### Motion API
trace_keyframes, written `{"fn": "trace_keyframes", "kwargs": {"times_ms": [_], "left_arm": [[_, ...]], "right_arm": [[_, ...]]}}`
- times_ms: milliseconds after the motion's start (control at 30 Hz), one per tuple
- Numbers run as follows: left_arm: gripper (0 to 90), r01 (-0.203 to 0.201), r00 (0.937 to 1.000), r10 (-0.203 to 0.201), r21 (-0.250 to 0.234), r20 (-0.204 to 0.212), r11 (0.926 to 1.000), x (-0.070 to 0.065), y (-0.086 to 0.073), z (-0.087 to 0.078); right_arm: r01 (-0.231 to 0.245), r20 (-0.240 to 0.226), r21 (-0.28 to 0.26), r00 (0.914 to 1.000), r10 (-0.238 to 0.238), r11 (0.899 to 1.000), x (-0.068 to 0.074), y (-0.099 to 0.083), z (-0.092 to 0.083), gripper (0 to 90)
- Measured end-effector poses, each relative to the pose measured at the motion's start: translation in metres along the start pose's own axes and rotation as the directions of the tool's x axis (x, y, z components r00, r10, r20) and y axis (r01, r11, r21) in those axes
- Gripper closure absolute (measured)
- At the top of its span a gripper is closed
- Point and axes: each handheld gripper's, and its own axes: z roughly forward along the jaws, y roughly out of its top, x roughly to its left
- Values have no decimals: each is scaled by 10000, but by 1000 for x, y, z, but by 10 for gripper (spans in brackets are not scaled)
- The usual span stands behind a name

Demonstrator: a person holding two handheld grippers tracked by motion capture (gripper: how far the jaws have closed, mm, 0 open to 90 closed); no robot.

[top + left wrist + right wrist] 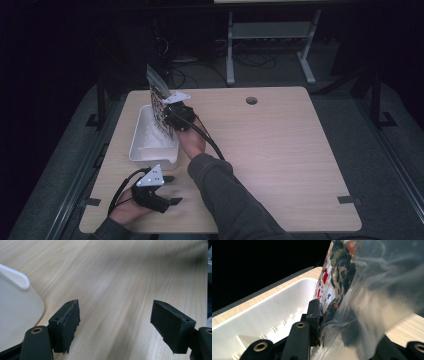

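A clear plastic packet with a red, white and dark printed front stands upright over the right side of a white tub. My right gripper is shut on the packet's lower part. In the right gripper view the left pad presses on the packet, the other jaw is hidden behind the plastic, and the tub lies below. My left gripper rests on the table by the front edge, open and holding nothing. Its jaws stand wide over bare wood, with the tub's corner at the left.
The light wooden table has a round cable hole near its far edge. The tub sits close to the table's left edge. A person's right forearm crosses the front middle. Dark floor and a desk frame lie beyond.
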Motion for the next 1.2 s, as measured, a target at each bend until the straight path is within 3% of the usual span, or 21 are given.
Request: {"fn": "trace_keyframes", "kwargs": {"times_ms": [133, 400, 533, 700, 767, 867, 933, 1200], "left_arm": [[229, 12, 10000, -12, 15, -9, 10000, 0, 0, 0], [230, -19, 10000, 19, 26, -49, 10000, 1, -1, -1], [230, -20, 10000, 20, 30, -50, 10000, 1, -1, -1], [230, -33, 10000, 33, 56, -43, 10000, 1, -1, 0], [230, -26, 10000, 26, 47, -22, 10000, 1, -1, 0], [230, -35, 10000, 35, 63, -13, 10000, 1, -1, 1], [230, -41, 10000, 41, 67, -9, 10000, 1, -1, 0], [230, -51, 10000, 51, 82, -1, 10000, 0, 0, 1]], "right_arm": [[57, 216, -11, 9998, -57, 10000, 4, 0, 0, 714], [-374, 743, -222, 9965, 390, 9991, 7, -4, 0, 717], [-721, 705, -286, 9948, 739, 9970, 5, -5, 0, 718], [-659, 225, -284, 9975, 666, 9974, 0, -5, 0, 705], [-828, -168, -239, 9965, 824, 9963, -6, -6, -1, 661], [-867, -246, -236, 9960, 862, 9960, -10, -7, -2, 609], [-1012, -533, -241, 9936, 998, 9946, -14, -9, -2, 534], [-1237, -1144, -261, 9862, 1200, 9920, -23, -11, -10, 444]]}}
